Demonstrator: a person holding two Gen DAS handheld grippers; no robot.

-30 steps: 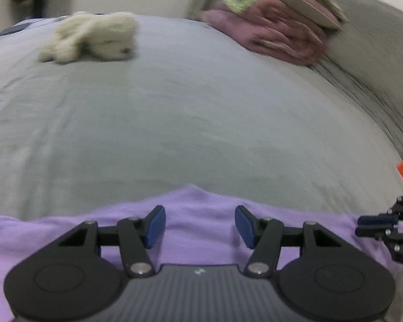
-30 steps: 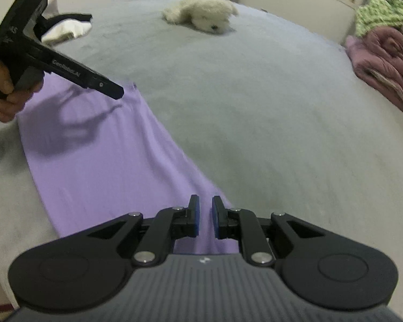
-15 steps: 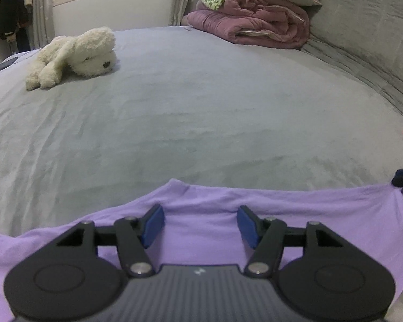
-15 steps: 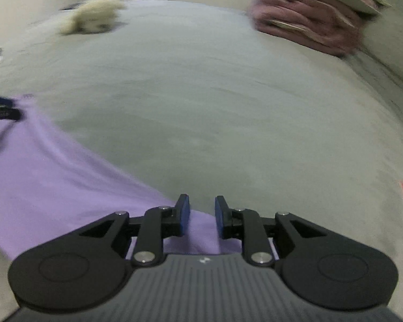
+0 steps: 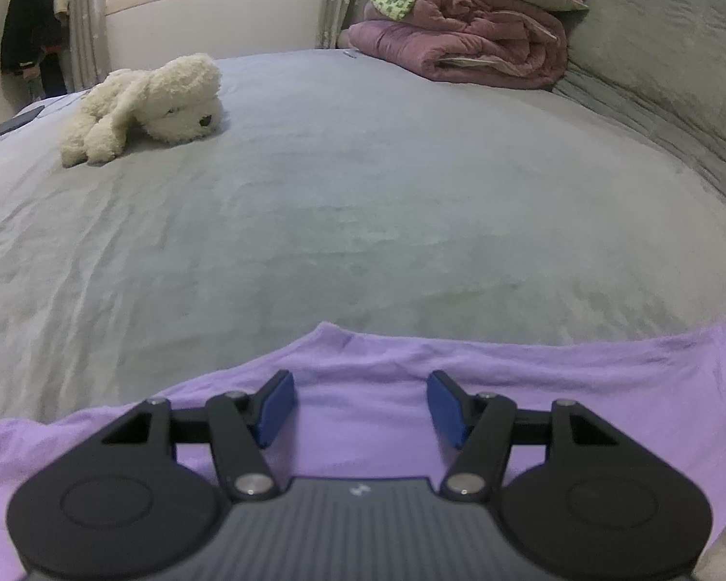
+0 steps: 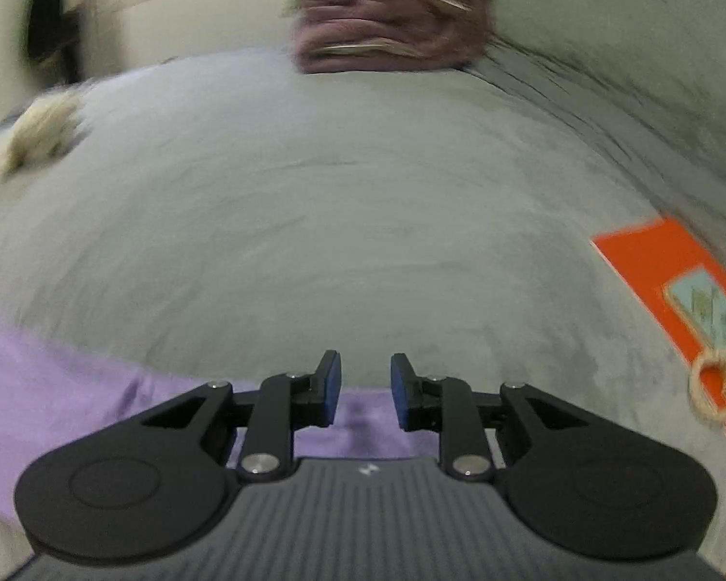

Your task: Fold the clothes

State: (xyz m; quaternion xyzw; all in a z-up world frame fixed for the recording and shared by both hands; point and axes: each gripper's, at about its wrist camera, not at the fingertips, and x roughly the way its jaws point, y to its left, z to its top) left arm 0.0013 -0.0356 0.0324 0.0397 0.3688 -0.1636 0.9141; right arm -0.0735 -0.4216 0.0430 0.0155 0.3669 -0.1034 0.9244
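Observation:
A lilac garment (image 5: 532, 377) lies flat along the near edge of a grey bed (image 5: 363, 222). My left gripper (image 5: 360, 404) is open and empty, hovering over the garment's far hem. In the right wrist view the same garment (image 6: 63, 387) spreads to the left and under my right gripper (image 6: 363, 387). The right gripper is open with a narrow gap, over the garment's right end, and holds nothing. That view is blurred by motion.
A white plush dog (image 5: 150, 106) lies at the far left of the bed. A folded pink quilt (image 5: 474, 43) with a green patterned cloth on top is stacked at the far right. An orange card (image 6: 677, 300) with a ring lies right of the garment.
My right gripper opened from nearly shut and swung right, bringing the orange card into view. My left gripper stayed open and pulled back slightly, showing more of the garment.

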